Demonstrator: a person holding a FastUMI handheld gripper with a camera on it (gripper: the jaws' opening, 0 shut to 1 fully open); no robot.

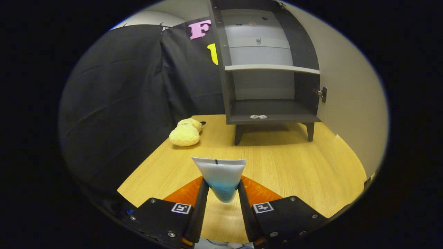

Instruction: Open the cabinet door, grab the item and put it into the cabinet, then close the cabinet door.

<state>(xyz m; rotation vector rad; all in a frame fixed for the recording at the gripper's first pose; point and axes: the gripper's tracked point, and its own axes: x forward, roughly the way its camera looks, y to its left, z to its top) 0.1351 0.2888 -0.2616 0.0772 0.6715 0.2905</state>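
Observation:
A white and blue squeeze tube [221,178] stands between my fingers with its flat crimped end up, and my gripper [222,189] is shut on it above the wooden table [294,166]. Beyond the fingers, at the table's far side, a dark cabinet [266,69] stands on short legs. Its door [346,90] is swung wide open to the right, with a small handle [322,94] on it. Inside are a pale middle shelf [271,68] and a dark bottom shelf [273,109], which carries two small pale things [258,117] at its front edge.
A yellow plush toy [186,133] lies on the table left of the cabinet. The booth's black cloth wall [131,93] hangs along the left side and behind. The table's left edge runs diagonally toward my fingers.

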